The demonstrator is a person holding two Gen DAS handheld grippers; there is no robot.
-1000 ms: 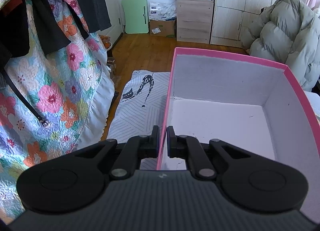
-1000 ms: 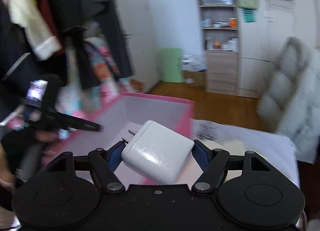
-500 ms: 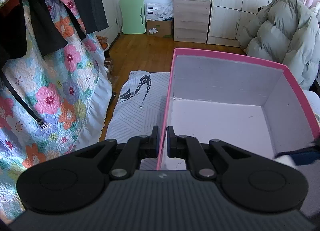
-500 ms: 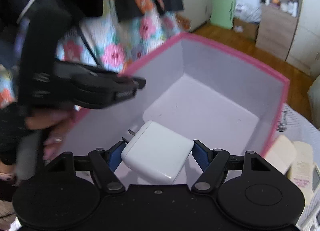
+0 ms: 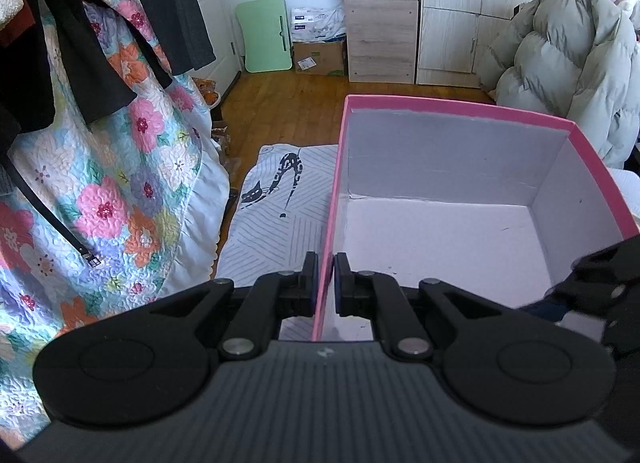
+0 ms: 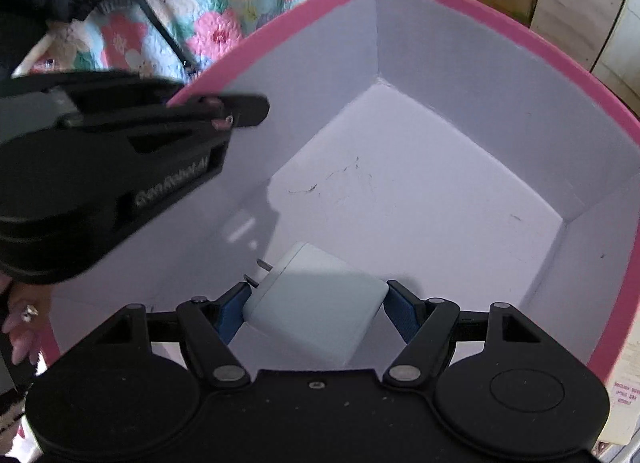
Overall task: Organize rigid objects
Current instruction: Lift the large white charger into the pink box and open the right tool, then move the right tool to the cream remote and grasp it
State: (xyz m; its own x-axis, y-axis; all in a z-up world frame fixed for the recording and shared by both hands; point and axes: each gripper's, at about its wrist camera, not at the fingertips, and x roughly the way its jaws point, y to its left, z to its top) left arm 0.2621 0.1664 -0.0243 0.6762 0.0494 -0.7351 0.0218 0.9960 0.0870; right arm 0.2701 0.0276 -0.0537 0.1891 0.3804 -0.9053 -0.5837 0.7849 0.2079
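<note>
A pink box (image 5: pixel 460 107) with a pale lilac inside stands open; it also shows in the right wrist view (image 6: pixel 460 3). My left gripper (image 5: pixel 326 283) is shut on the box's left wall, one finger on each side of the pink rim. My right gripper (image 6: pixel 316 303) is shut on a white plug charger (image 6: pixel 316 303) and holds it inside the box, low over the floor of the box. The left gripper (image 6: pixel 224 115) shows in the right wrist view on the rim. The right gripper (image 5: pixel 592 287) shows at the right edge of the left wrist view.
A floral quilt (image 5: pixel 100 191) and dark clothes (image 5: pixel 80 43) hang at the left. A patterned cloth (image 5: pixel 280 215) lies under the box. A puffy grey coat (image 5: pixel 568 63) is at the right. A card with print (image 6: pixel 624 395) lies beside the box.
My right gripper has carried the charger from above the box's edge down into the box. My left gripper has kept its hold on the wall.
</note>
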